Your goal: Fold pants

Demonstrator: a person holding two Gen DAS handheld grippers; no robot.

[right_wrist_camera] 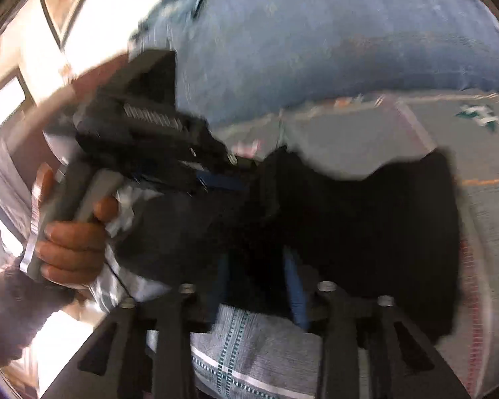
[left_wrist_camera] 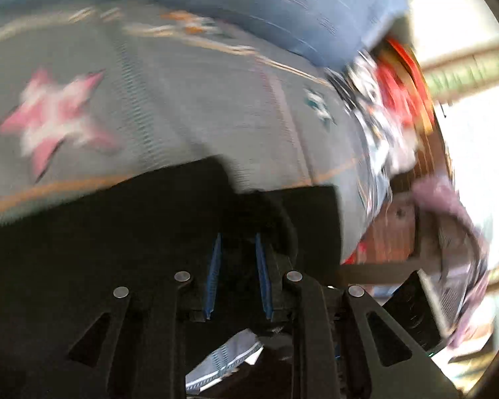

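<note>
Black fabric pants (right_wrist_camera: 366,219) bunched ahead of both hand-held grippers, over a grey patterned bedspread (left_wrist_camera: 183,106). Left hand-held gripper (left_wrist_camera: 238,276) clamped nearly closed on the cloth; right hand-held gripper (right_wrist_camera: 259,286) parted, cloth between, grip unclear. Risk: loosened right side dropping its edge, skewing the fold.

Matt black cloth pants (right_wrist_camera: 366,232) lie on a woven grey bedspread (left_wrist_camera: 183,116) beside faded blue denim (right_wrist_camera: 316,33).

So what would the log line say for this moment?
task: fold pants | left gripper: shut on black pants | right gripper: part open, pants between | under: grey star blanket | views: blurred
</note>
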